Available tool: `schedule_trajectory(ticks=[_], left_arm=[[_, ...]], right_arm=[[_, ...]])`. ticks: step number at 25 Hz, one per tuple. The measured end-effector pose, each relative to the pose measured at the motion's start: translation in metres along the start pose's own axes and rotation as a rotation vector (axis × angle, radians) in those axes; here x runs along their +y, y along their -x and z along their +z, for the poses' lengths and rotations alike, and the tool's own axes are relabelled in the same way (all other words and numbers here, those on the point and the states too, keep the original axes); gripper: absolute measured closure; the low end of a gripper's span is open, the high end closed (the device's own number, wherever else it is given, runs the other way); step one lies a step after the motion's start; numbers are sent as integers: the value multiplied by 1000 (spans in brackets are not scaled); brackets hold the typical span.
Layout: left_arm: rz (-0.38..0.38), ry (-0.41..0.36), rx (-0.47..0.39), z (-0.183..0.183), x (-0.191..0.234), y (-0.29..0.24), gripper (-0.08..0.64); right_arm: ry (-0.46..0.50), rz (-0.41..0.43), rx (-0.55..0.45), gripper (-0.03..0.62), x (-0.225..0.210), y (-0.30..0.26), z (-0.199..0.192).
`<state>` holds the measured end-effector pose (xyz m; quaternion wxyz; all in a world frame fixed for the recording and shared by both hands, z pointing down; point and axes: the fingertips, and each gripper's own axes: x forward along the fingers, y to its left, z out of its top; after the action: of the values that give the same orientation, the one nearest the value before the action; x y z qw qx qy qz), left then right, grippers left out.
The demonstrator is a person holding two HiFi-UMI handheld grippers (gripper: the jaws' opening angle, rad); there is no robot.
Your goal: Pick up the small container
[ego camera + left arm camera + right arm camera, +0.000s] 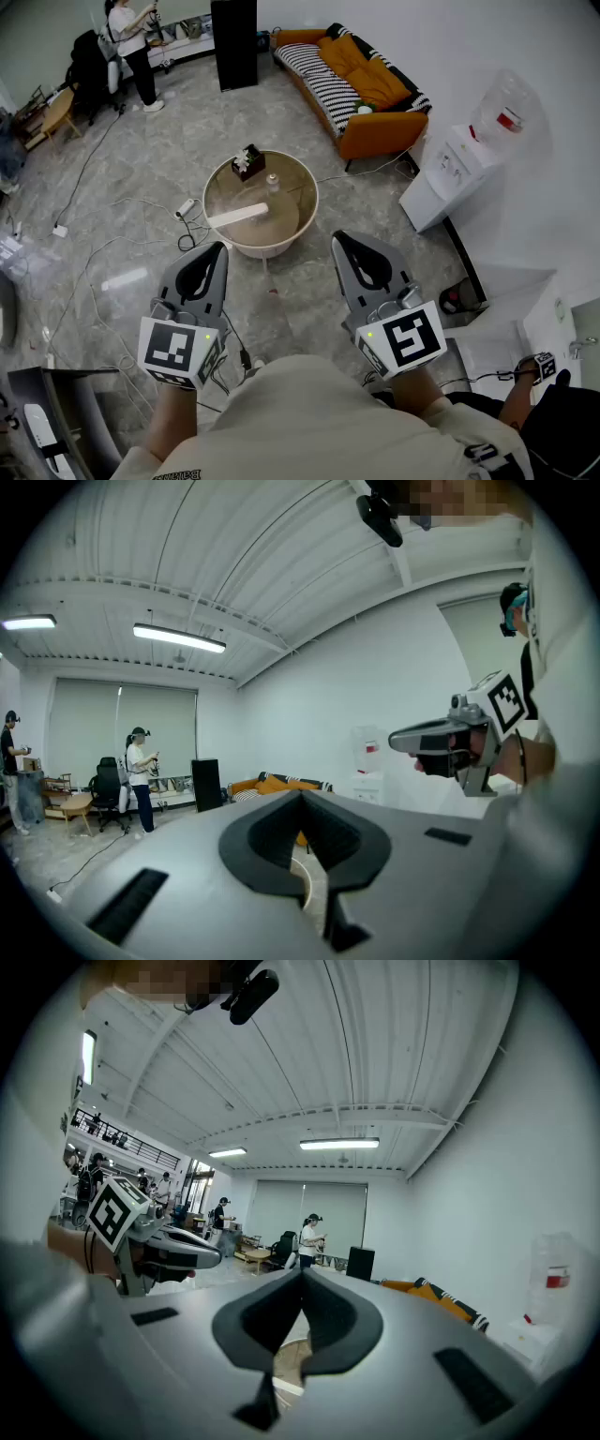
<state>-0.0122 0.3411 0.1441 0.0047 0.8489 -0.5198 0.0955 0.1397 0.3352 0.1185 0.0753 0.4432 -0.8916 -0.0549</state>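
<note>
Both forearms are drawn in close to the person's body, side by side and apart, each hand gripping one tool from behind, so there are two tools in all. The left tool (215,254) points forward and slightly inward, and its marker cube (178,349) faces up. Its jaws are closed tip to tip with nothing between them. The right tool (344,246) is held the same way, with its marker cube (405,339) tilted outward. Its jaws are likewise fully closed and empty. Both tools hang above bare floor, short of the furniture.

Loose cables (131,246) trail over the floor to the left.

Ahead stands one round worktop (306,217). Three items are on it:
- One white flat strip (237,215) lies on the near half.
- One dark box (247,161) sits at the far edge.
- One small container (273,182) stands just right of the box, apparently upright. It is well apart from both tools and nothing touches it.

Farther off:
- One orange sofa (375,131) with striped cushions stands against the right wall.
- One water dispenser (459,164) stands to its right.
- One black cabinet (234,42) stands at the back.
- One person (131,47) stands at the far left.
</note>
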Motion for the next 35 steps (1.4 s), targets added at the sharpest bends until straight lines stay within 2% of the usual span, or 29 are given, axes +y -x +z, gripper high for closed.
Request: schedule_trajectory(ticks=[6,26,35], left_arm=[[-3,-8,14,0,-12,-8,554],[3,-19,37,-8,-63,-34,554],[11,-19,32,-18,-51,-45,554]], right_arm=[[-42,4,-18,595,-10,8,-6],[-86,69,-8,595,-35,29,-46],[-75,88,-27,595,-34,7,-50]])
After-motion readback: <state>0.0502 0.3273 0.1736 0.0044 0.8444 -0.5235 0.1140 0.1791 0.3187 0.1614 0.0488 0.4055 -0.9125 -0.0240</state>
